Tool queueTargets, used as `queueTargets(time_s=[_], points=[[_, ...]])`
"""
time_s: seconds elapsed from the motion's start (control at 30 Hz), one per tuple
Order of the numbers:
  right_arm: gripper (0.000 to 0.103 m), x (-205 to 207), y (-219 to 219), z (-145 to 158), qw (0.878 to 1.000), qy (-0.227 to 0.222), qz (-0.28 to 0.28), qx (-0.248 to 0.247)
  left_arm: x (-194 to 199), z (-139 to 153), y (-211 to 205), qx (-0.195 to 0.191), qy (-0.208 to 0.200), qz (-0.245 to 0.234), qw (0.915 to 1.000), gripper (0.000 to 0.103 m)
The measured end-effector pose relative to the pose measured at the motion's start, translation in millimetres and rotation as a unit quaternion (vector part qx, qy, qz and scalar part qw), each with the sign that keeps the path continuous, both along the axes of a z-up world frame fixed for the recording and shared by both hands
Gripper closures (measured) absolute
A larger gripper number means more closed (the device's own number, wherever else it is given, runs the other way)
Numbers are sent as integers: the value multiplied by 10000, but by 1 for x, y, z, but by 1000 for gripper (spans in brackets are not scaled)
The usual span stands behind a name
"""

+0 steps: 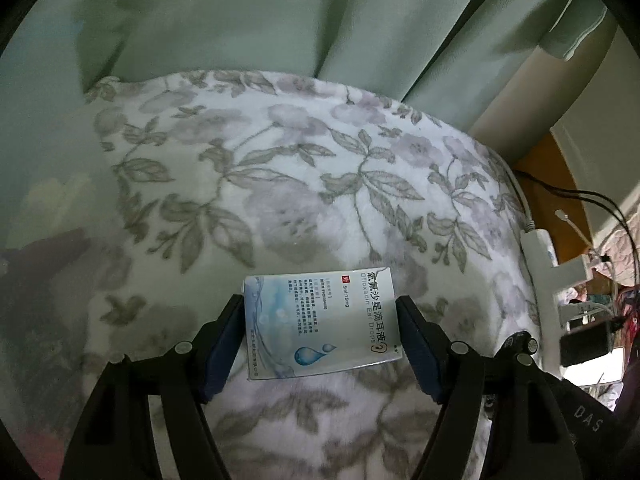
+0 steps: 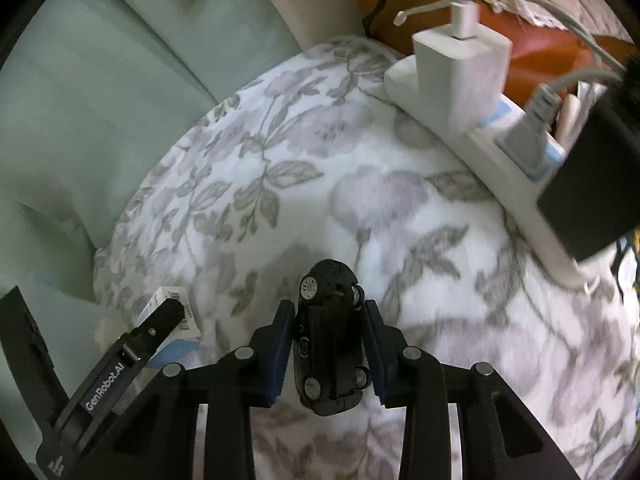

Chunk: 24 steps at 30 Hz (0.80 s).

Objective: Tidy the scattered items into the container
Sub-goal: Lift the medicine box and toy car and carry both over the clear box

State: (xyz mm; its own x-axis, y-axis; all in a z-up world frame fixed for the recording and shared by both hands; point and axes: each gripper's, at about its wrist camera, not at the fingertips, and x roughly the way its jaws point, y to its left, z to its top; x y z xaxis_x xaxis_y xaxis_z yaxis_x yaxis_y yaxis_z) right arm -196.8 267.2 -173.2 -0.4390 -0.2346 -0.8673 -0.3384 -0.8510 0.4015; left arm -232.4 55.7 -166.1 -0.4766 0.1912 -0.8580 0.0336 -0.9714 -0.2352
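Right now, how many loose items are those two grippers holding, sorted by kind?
Ear drops box, in the left gripper: 1
Black toy car, in the right gripper: 1
Total: 2

Both wrist views look steeply down, close; share floral blanket (image 1: 280,168), probably power strip (image 2: 500,152).

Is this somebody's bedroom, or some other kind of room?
Probably a bedroom. A fluffy flowered blanket covers what looks like a bed, green curtains hang behind it, and a power strip with chargers sits at the edge.
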Motion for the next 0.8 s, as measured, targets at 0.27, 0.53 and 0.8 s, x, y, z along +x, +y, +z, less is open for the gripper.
queueTargets(time_s=[0.27,0.53,0.8], points=[[67,28,0,53,9985,524,33,-179,34,52,-3,23,450,-44,9990,27],[67,60,-9,110,9932,1109,209,-293,73,118,-13,62,1087,-93,9940,27],[66,92,-23,167,9831,1764,401,-265,109,166,-30,114,1630,-46,9866,27]])
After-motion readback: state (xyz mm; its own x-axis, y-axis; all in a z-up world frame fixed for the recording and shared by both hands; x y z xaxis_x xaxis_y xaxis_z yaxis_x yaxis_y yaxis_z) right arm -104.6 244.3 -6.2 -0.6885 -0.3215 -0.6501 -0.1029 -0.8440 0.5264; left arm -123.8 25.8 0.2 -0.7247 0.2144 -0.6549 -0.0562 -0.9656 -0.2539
